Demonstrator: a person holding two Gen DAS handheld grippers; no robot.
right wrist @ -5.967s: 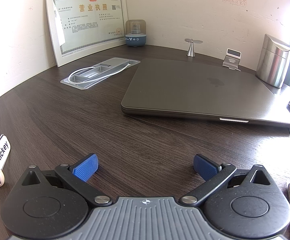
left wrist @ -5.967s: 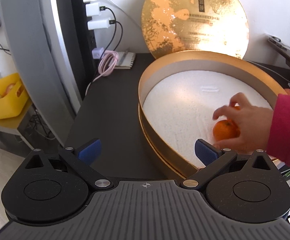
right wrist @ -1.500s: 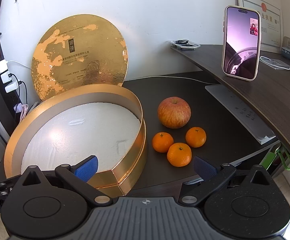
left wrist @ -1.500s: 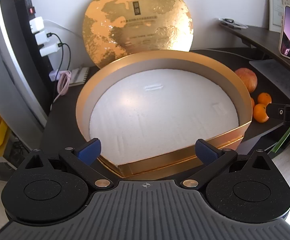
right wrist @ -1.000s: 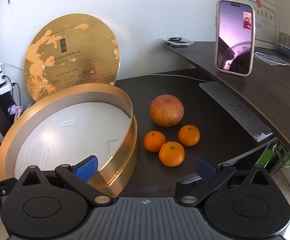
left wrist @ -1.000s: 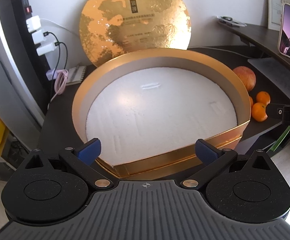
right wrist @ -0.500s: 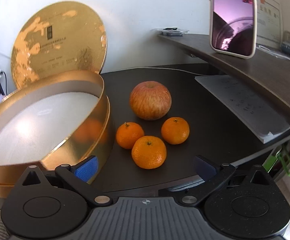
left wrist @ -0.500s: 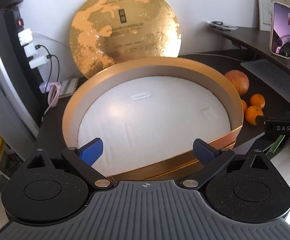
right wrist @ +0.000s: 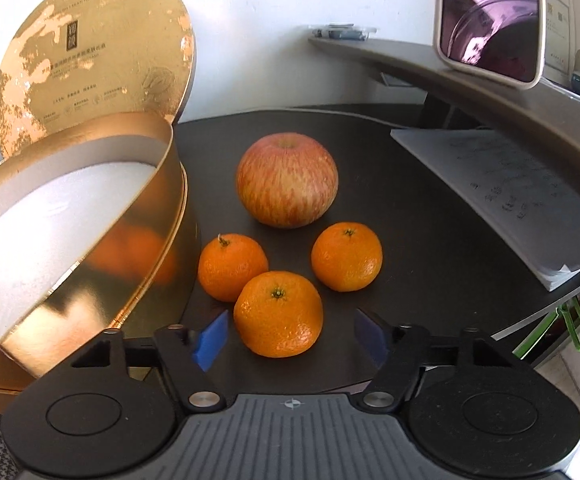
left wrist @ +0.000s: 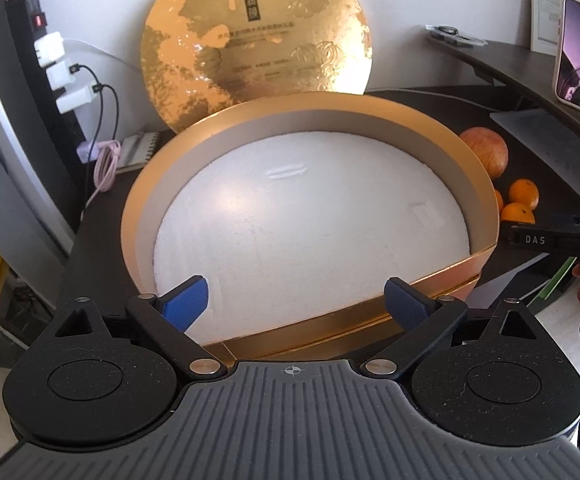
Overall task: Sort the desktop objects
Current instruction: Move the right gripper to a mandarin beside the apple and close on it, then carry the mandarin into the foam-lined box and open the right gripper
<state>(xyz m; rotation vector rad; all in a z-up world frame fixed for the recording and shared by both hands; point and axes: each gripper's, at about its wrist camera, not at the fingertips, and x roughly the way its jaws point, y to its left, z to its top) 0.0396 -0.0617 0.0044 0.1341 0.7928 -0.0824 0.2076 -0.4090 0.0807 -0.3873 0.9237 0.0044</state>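
Observation:
A round gold box (left wrist: 478,188) with a white foam floor lies open on the dark table, empty. My left gripper (left wrist: 296,300) hovers open over its near rim. To the right of the box (right wrist: 169,216) sit a red-yellow apple (right wrist: 287,179) and three mandarins. The nearest mandarin (right wrist: 277,314) lies just ahead of my right gripper (right wrist: 290,336), whose blue pads stand apart either side of it, not touching. The two other mandarins (right wrist: 232,266) (right wrist: 346,256) sit behind it. In the left wrist view the apple (left wrist: 486,150) and mandarins (left wrist: 524,194) show past the box.
The gold lid (left wrist: 255,40) leans upright against the wall behind the box. A raised curved shelf (right wrist: 490,96) at the right carries a propped phone (right wrist: 490,16). Papers (right wrist: 510,196) lie under it. Chargers and cables (left wrist: 69,80) hang at the left.
My right gripper has moved forward and down to the fruit, so the nearest mandarin now lies between its open fingers. The left gripper has shifted slightly over the box rim.

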